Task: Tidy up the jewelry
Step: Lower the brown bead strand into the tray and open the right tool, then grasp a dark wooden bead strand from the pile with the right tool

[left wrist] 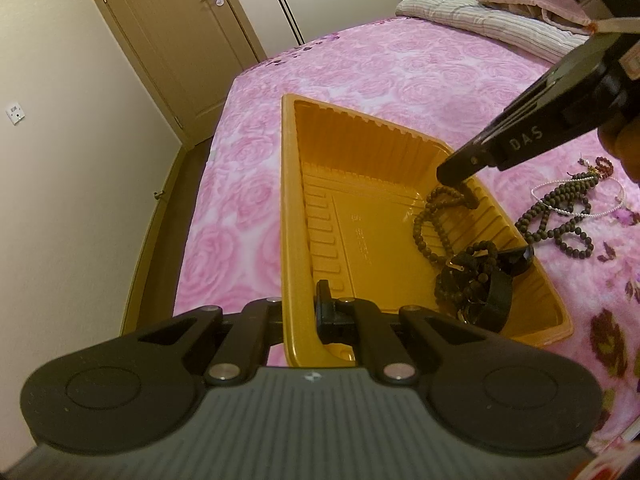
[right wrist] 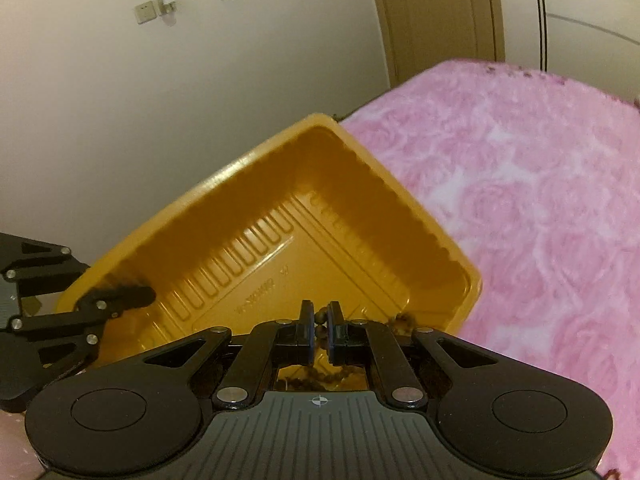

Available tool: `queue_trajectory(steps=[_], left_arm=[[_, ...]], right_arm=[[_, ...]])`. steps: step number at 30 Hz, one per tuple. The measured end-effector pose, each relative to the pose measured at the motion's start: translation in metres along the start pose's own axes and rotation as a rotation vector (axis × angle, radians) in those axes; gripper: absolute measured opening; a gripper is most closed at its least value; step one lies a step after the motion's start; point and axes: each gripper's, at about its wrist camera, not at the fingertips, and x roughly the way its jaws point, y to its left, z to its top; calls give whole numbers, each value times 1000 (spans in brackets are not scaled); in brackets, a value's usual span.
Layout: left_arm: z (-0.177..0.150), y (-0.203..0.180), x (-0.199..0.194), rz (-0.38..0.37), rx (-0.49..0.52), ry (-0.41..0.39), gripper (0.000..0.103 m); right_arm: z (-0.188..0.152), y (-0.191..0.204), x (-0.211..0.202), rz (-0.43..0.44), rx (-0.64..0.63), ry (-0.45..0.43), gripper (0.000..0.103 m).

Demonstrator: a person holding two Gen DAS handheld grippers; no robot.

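Two grippers at work on one gold tray (left wrist: pixel 304 216), set on the pink rose bedspread (left wrist: pixel 360 68). Nearest on the tray, at its near rim: left gripper (left wrist: pixel 310 308), jaws pressed together on the plastic edge, probably to keep the light tray from sliding on the soft cover. Inside the tray, toward its right corner: a dark heap of beads with a black strap (left wrist: pixel 476 284), already put away. Just beyond that heap, over the tray's right wall: right gripper (left wrist: pixel 456 174), tips pinching a brown bead strand (left wrist: pixel 434 218) whose loop hangs down onto the tray floor, held low presumably so the strand coils inside instead of spilling over the rim. In the right wrist view, a few beads caught between the pads; exact grip point hard to make out behind the fingers. Outside the tray, off its right side on the bedspread: more bead strands and a white pearl string (left wrist: pixel 568 212), not yet sorted. Farther behind the tray: folded quilt and pillow (left wrist: pixel 500 8), then the closed door (left wrist: pixel 176 36).
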Motion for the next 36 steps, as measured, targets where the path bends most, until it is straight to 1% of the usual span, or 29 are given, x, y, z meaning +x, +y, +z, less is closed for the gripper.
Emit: queue_trajectory(steps=[5, 8, 9, 10, 11, 12, 13, 15, 18, 22, 26, 29, 32, 34, 36], left_arm=[[0, 0, 0, 0, 0, 0, 4], [0, 0, 0, 0, -1, 0, 4], [0, 0, 0, 0, -1, 0, 4], [0, 0, 0, 0, 0, 0, 4], [0, 0, 0, 0, -1, 0, 4], [0, 0, 0, 0, -1, 0, 4], [0, 0, 0, 0, -1, 0, 4], [0, 0, 0, 0, -2, 0, 4], [0, 0, 0, 0, -4, -1, 4], [0, -1, 0, 1, -1, 0, 4], [0, -1, -1, 1, -7, -3, 4], [-1, -2, -2, 5, -8, -5, 4], [-1, -2, -2, 2, -6, -3, 4], [-1, -1, -2, 3, -4, -1, 5], [-1, -2, -2, 5, -2, 1, 5]], right_arm=[[3, -2, 2, 27, 17, 14, 6], [4, -2, -3, 63, 38, 9, 7], [4, -2, -7, 62, 53, 2, 10], [5, -4, -11, 56, 69, -13, 19], [5, -6, -17, 52, 85, -32, 26], [4, -9, -25, 46, 102, -51, 38], [2, -13, -32, 37, 119, -73, 40], [-7, -20, -51, 2, 148, -120, 41], [-31, -31, -77, -87, 187, -169, 41], [-74, -45, -107, -210, 241, -206, 42], [-121, -54, -136, -361, 297, -238, 42], [-155, -57, -146, -431, 335, -221, 42], [-179, -58, -148, -498, 324, -184, 42], [-192, -60, -149, -506, 334, -171, 42], [-197, -61, -146, -515, 333, -166, 42]])
